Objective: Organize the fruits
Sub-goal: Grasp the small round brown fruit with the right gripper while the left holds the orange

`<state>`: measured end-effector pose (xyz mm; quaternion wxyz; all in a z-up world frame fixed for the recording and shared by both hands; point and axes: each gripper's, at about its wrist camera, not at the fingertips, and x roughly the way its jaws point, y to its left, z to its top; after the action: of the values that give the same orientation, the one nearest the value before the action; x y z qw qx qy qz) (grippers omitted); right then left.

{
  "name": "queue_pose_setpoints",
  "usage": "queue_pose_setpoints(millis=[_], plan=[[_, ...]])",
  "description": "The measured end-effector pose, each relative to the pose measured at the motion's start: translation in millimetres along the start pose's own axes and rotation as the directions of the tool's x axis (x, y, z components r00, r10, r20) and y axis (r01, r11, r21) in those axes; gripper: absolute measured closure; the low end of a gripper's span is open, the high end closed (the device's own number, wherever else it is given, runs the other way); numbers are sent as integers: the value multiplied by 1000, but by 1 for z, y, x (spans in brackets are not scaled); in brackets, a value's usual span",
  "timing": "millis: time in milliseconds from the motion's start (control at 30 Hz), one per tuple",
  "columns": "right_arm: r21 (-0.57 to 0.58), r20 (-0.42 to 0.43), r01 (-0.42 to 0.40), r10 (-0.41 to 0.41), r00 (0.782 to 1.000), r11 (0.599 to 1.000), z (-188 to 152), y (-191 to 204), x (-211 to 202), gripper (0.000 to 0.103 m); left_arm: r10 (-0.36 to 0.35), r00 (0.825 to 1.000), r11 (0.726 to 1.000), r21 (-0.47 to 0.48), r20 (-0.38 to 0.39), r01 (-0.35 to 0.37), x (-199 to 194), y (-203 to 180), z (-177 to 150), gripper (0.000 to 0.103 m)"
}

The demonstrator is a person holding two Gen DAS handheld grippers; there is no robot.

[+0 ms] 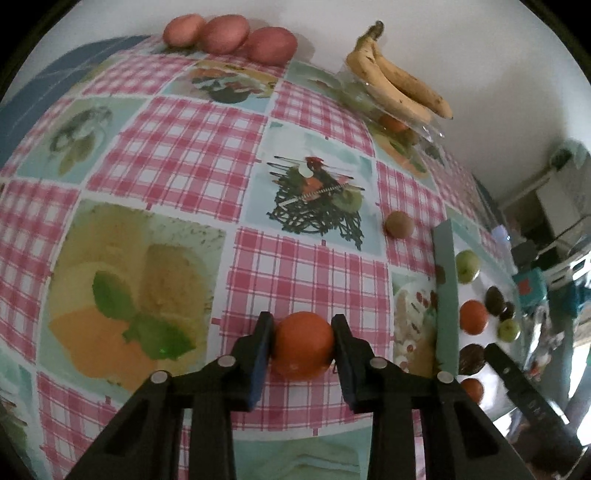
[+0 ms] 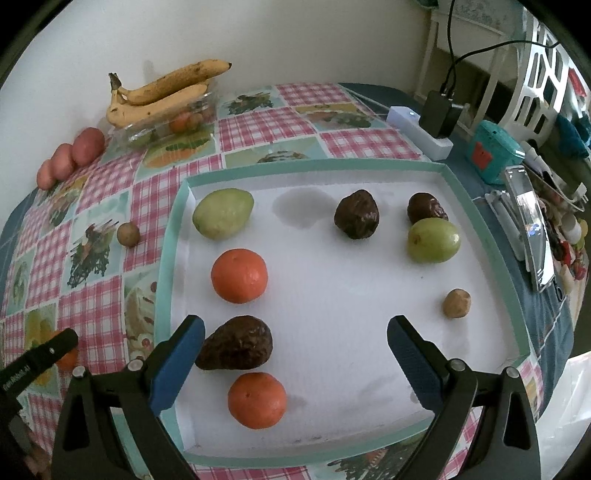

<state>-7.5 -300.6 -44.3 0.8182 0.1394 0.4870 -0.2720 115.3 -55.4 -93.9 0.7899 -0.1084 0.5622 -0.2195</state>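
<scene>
My left gripper is shut on an orange mandarin over the checked tablecloth, left of the white tray. My right gripper is open and empty above the tray. In the tray lie two mandarins, a dark avocado by my left finger, two green fruits, two dark fruits and a small brown fruit. A small kiwi lies on the cloth outside the tray.
Bananas rest on a clear plastic box of fruit by the wall. Three pink potatoes lie at the table's back. A power strip, a teal box and clutter stand right of the tray.
</scene>
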Motion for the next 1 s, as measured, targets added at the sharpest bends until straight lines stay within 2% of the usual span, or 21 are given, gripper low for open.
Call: queue_pose_setpoints(millis=[133, 233, 333, 567, 767, 1000], plan=[[5, -6, -1, 1, 1000, 1000, -1, -1, 2, 4, -4, 1000, 1000, -23, 1, 4, -2, 4, 2, 69], [4, -5, -7, 7, 1000, 1000, -1, -1, 2, 4, 46, 999, 999, -11, 11, -46, -6, 4, 5, 69], [6, 3, -24, 24, 1000, 1000, 0, 1, 1, 4, 39, 999, 997, -68, 22, -38, -14, 15, 10, 69], [-11, 53, -78, 78, 996, 997, 7, 11, -6, 4, 51, 993, 994, -100, 106, -41, -38, 23, 23, 69], [0, 132, -174, 172, 976, 985, 19, 18, -20, 4, 71, 985, 991, -125, 158, -52, -48, 30, 31, 69], [-47, 193, -226, 231, 954, 973, 33, 44, -34, 4, 53, 983, 988, -155, 178, -25, -46, 41, 42, 69]])
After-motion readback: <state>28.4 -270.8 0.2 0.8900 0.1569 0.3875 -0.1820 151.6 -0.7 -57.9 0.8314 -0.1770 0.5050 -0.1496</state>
